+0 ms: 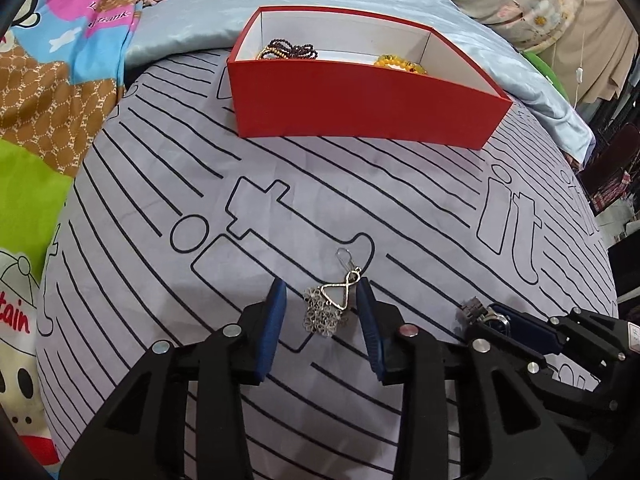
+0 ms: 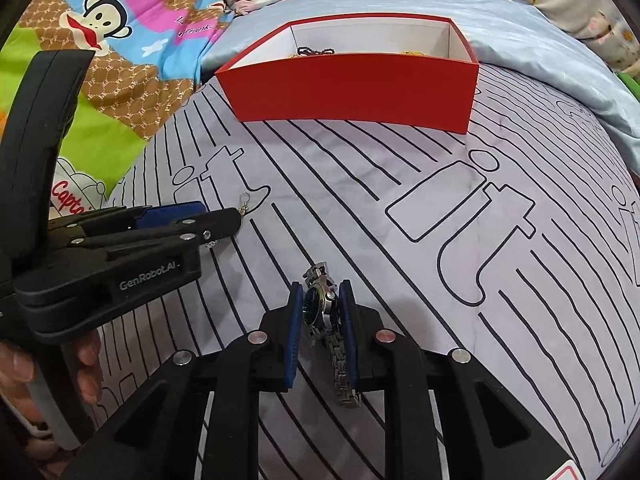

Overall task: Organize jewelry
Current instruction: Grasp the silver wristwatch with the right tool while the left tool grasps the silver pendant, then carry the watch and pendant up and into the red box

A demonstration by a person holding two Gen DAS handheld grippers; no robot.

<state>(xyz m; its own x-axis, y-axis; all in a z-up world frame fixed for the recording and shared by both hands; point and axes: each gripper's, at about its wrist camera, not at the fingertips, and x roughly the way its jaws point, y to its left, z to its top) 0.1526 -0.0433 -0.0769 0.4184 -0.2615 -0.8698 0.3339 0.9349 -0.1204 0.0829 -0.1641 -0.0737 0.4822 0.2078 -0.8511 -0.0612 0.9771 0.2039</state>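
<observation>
Grey cotton sheet (image 1: 320, 184), printed with black stripes and outlined letters, covers the bed and carries every item; all places below are given from the box. Beyond the box lie a pale blue pillow (image 1: 192, 20) and, past its left end, a cartoon blanket (image 1: 60, 60).

Box (image 1: 360, 100): red outside, white inside, open-topped, standing on the sheet at the far side of both views. Inside, dark beads (image 1: 294, 49) lie at its left end and yellow beads (image 1: 400, 64) toward its right.

Left gripper (image 1: 322, 304): black frame, blue pads, well in front of the box and pointing steeply down at the sheet. Its jaws stand apart. A silver earring (image 1: 330, 306) lies between them on the sheet; its triangular link is right against the right pad, the left pad is clear of it, and its hook points toward the box. No frame shows the pads pressing on it. In the right wrist view this gripper (image 2: 228, 220) appears side-on, with fingers of the person's hand (image 2: 86, 364) on its handle.

Right gripper (image 2: 320, 312): same build, level with the left one and just beside it, equally far from the box. Its pads are clamped on the case of a steel watch (image 2: 320, 308) with a dark dial; the link strap (image 2: 344, 372) trails back along the right pad. From the left wrist view the watch (image 1: 486, 316) shows at that gripper's tip.
</observation>
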